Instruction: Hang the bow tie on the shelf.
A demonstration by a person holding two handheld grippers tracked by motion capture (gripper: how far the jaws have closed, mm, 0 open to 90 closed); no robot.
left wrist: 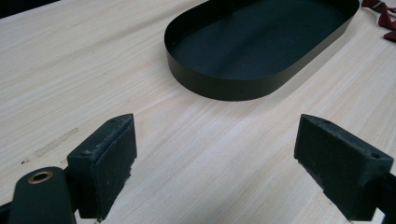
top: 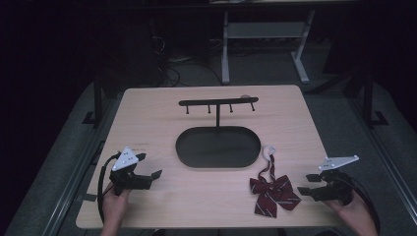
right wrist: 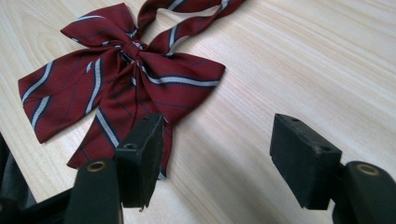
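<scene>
At the lower left of the high view your left gripper (top: pixel 153 171) sits over bare table (top: pixel 147 123), jaws apart with nothing between them. In the middle stands the black oval tray (top: pixel 218 161), a hook rack (top: pixel 218 102) rising from its far rim. Right of the tray, low in the frame, lies the striped maroon bow tie (top: pixel 272 192). Your right gripper (top: pixel 304 185) waits just right of it, jaws spread, not touching.

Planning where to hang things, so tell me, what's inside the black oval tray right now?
The tray holds nothing loose; its dark floor lies bare. A post rises from its back edge, carrying a bar with hooks. The near wall hides a strip of floor.
</scene>
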